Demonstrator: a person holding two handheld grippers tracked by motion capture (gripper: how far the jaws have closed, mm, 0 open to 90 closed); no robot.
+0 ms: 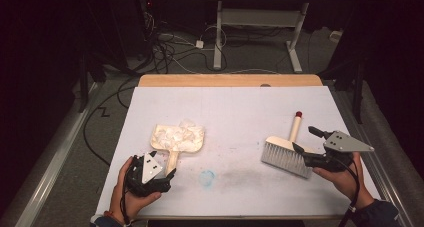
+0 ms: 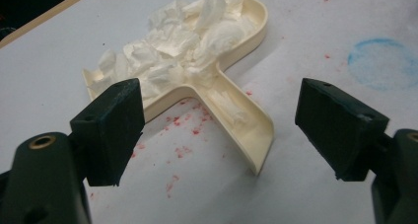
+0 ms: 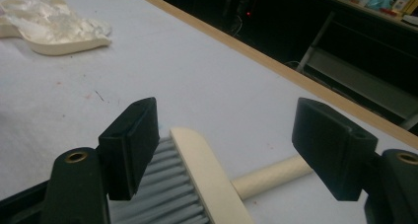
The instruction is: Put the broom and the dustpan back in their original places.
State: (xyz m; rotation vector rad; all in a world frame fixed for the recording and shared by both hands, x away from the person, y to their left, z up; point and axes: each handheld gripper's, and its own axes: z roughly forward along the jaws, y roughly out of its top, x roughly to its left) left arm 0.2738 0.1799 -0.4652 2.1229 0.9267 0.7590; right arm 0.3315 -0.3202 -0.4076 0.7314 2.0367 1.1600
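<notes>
A cream dustpan [image 1: 176,138] heaped with crumpled white paper [image 1: 182,133] lies left of centre on the white table. Its short handle [image 2: 236,118] points at my left gripper [image 1: 162,168], which stands open, jaws wide on either side of the handle's end without touching it [image 2: 222,99]. A hand brush [image 1: 286,157] with grey bristles, a cream handle and a red tip [image 1: 298,114] lies at the right. My right gripper [image 1: 306,140] hovers open just above the brush head [image 3: 197,179], near where the handle [image 3: 271,177] joins it; nothing is between its jaws [image 3: 226,120].
A blue ring stain [image 1: 206,177] [image 2: 382,61] and red specks [image 2: 185,130] mark the table between the two tools. The wooden far edge [image 1: 230,80] borders the white sheet. Cables and a desk frame [image 1: 260,32] stand on the floor beyond.
</notes>
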